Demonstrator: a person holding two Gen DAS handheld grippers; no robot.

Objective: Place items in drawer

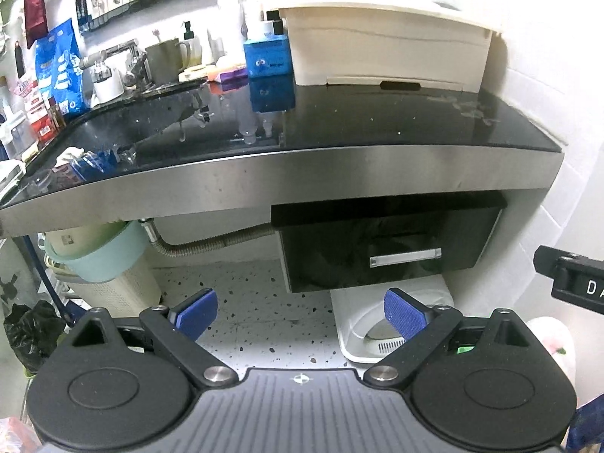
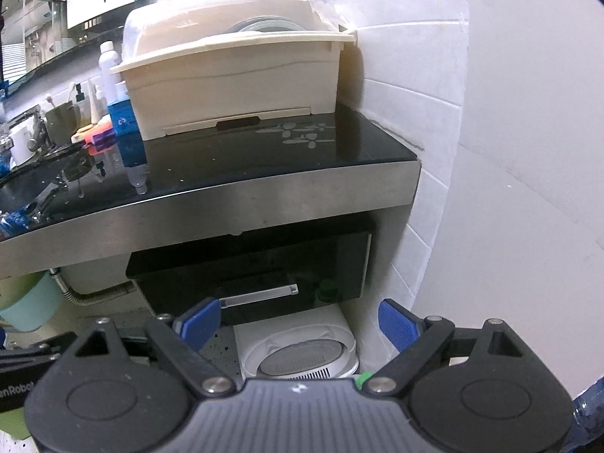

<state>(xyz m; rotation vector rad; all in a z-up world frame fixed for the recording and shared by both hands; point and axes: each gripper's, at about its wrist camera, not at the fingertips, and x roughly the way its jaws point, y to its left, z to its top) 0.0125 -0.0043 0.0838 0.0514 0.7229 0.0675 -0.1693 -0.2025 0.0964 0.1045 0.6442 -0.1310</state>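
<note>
A black glossy drawer [image 1: 389, 245] with a silver bar handle [image 1: 406, 256] hangs shut under the black countertop [image 1: 339, 120]. It also shows in the right wrist view [image 2: 256, 271], with its handle [image 2: 260, 294]. My left gripper [image 1: 301, 315] is open and empty, below and in front of the drawer. My right gripper [image 2: 300, 324] is open and empty, just below the drawer front, its left fingertip [image 2: 200, 321] near the handle's left end. A blue box [image 1: 268, 56] stands on the counter beside a cream lidded bin [image 1: 389, 45].
A sink with a faucet [image 1: 113, 56], a mug and bottles lie at the counter's left. A white appliance [image 2: 298, 351] sits on the speckled floor under the drawer. A green basin [image 1: 102, 253] and a flexible pipe [image 1: 211, 241] hang under the counter. A white tiled wall [image 2: 415, 113] stands to the right.
</note>
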